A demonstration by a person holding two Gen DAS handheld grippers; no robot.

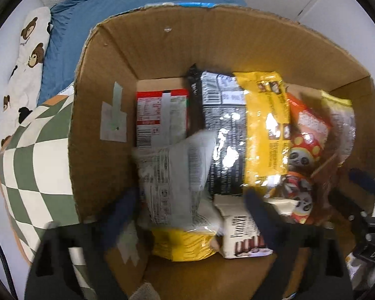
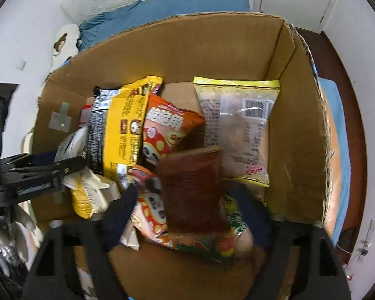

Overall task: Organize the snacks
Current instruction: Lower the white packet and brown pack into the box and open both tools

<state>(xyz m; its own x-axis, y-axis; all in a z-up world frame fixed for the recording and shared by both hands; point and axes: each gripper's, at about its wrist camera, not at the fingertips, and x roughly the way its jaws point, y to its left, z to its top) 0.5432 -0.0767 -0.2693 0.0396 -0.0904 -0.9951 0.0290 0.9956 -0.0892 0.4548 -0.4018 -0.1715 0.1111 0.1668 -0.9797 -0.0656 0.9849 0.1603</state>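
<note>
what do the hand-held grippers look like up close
Both look alike. The left hand-held gripper has a black plastic body with slot-shaped cutouts and two dark navy padded fingers. The right hand-held gripper matches it: black frame, navy fingers. Seen from the side, a silver pivot screw shows. No hand or sleeve is visible.

The right tool points down into a cardboard box, its fingers spread wide. Between them a blurred dark red packet seems free of both pads. Beyond lies a clear yellow-edged bag; leftward, an orange panda packet.
</note>
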